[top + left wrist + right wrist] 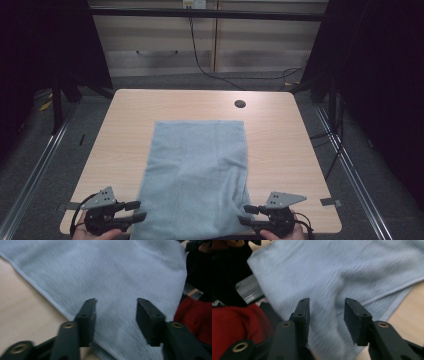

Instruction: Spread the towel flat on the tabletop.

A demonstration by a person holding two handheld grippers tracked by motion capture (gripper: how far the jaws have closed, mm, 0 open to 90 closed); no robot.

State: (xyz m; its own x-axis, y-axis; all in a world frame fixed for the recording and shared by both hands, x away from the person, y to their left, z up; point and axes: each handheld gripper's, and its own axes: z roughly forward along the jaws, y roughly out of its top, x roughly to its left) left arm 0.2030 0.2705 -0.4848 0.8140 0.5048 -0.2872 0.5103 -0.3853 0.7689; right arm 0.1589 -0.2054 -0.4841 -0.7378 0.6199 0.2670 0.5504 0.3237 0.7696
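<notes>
A pale blue-grey towel (197, 175) lies flat on the tabletop (280, 145), its long axis running from the near edge, where it spills slightly over, toward the far side. The left tool (134, 211) sits at the towel's near-left corner and the right tool (246, 214) at its near-right corner, each pointing inward across the cloth, so the towel lies between them and neither hand is clearly closer. In the left gripper view the tool (116, 307) is released, jaws spread with the towel's hem (50, 298) passing under them, pads not pressing. In the right gripper view the tool (326, 307) is likewise released above the fabric (342, 272), nothing pinched. The next grab likely turns on each tool dropping onto its own near corner.
</notes>
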